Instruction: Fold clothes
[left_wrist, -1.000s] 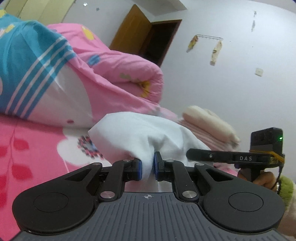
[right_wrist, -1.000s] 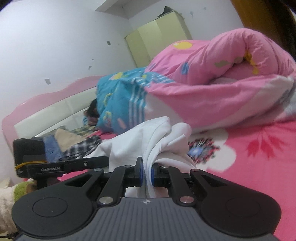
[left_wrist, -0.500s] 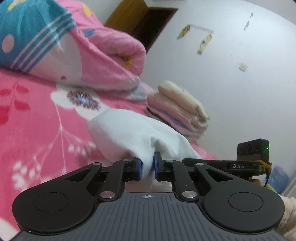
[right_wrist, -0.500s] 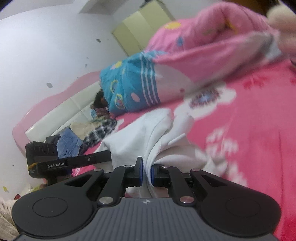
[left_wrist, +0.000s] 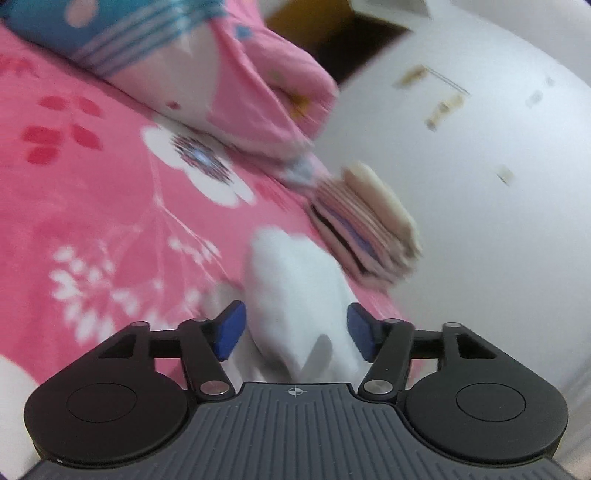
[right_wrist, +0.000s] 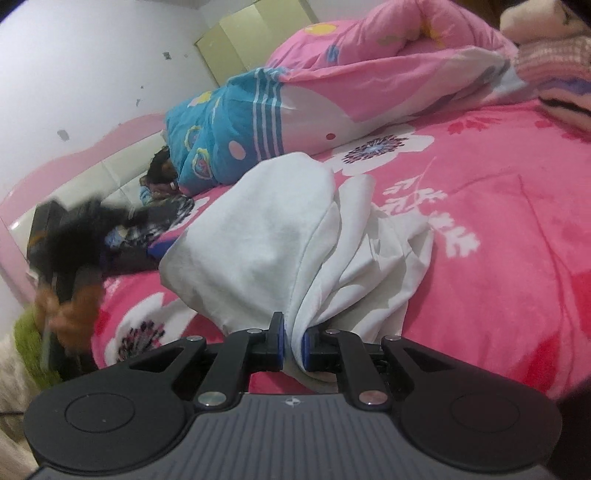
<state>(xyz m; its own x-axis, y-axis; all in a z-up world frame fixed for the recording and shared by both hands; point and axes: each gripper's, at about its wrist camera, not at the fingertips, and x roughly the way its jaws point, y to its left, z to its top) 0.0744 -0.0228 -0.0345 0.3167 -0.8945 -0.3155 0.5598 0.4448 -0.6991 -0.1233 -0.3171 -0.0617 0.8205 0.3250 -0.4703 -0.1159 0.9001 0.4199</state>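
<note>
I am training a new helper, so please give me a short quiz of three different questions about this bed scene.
1. True or false: the right tongs are shut on the white garment.
2. Which colour is the bed sheet? A green, B pink, C grey.
3. Fill in: the folded clothes stack lies near the ____.

Key: 1 true; 2 B; 3 wall.

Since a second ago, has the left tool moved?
Yes. The left tool has dropped toward the bed and nearer the folded stack; its jaws are opening.
</note>
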